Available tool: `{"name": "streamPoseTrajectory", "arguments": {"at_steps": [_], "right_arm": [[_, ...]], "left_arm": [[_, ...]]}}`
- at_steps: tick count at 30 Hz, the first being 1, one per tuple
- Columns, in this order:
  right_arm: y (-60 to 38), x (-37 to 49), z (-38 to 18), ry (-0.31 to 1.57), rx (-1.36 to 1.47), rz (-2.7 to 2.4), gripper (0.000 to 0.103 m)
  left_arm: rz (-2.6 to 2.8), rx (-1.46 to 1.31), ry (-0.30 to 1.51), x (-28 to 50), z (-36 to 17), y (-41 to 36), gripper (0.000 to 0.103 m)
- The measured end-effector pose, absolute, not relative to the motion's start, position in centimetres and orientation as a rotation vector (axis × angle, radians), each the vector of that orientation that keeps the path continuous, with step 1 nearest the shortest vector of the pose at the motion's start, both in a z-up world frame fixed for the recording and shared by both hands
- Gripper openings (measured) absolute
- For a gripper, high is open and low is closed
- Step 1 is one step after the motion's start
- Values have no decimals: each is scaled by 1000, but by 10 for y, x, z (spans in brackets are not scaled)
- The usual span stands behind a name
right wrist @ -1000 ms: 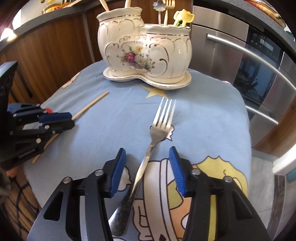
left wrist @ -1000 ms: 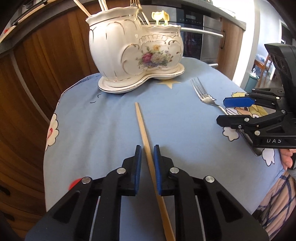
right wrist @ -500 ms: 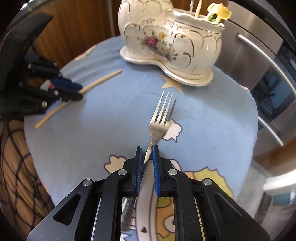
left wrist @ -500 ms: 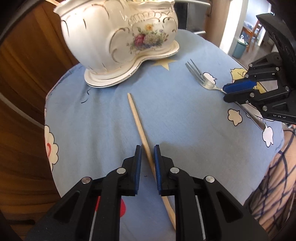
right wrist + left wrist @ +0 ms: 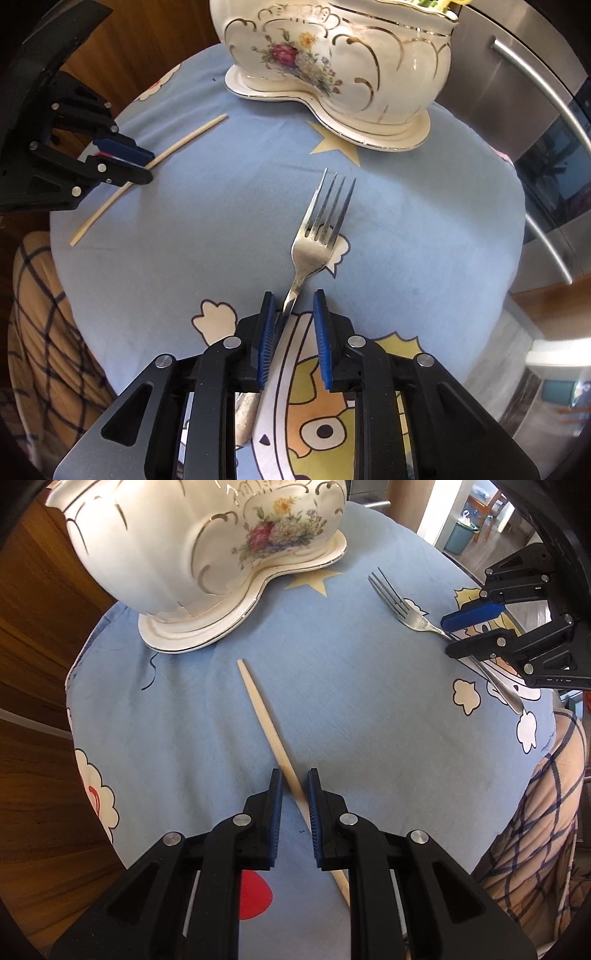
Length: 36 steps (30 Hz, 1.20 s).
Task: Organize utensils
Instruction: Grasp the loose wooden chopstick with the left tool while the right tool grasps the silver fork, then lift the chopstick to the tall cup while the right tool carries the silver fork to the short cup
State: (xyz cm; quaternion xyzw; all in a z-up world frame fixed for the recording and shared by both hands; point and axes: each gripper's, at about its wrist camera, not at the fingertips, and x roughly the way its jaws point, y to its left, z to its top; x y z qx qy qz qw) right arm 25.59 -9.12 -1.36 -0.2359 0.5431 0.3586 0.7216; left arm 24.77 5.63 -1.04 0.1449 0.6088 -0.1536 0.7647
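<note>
Blue pads of your left gripper (image 5: 295,775) pinch the one wooden chopstick (image 5: 262,716), pale, slender and slanting over the cartoon-print tablecloth (image 5: 369,720). Your right gripper (image 5: 293,295) has just been opening its jaws around the one steel fork (image 5: 317,243), whose neck leans on one pad only, four tines pointing away. Beyond both stands one white, gilt-trimmed floral ceramic utensil holder (image 5: 207,554).
</note>
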Motion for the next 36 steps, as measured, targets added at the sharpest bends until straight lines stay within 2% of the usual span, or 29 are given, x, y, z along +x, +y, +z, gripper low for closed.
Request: {"name": "streamPoseTrajectory", "arguments": {"at_steps": [5,10,17,24,36], "right_arm": [[-95,251,-12,1168,-510,800,12],[-99,246,-13,1125,-500,788,6],[-115,245,0,1044,-430,776,6],[-132,243,25,925,-280,793,6],[-128,242,61,721,-105,785,6]], "left_arm": [[-325,293,1313,250,-12,60,6],[-311,243,1252,243,-8,77,6],[-282,160,1068,223,20,91,6],[-279,7,798,196,58,96,6],[-138,-23,450,179,92,91,6]]}}
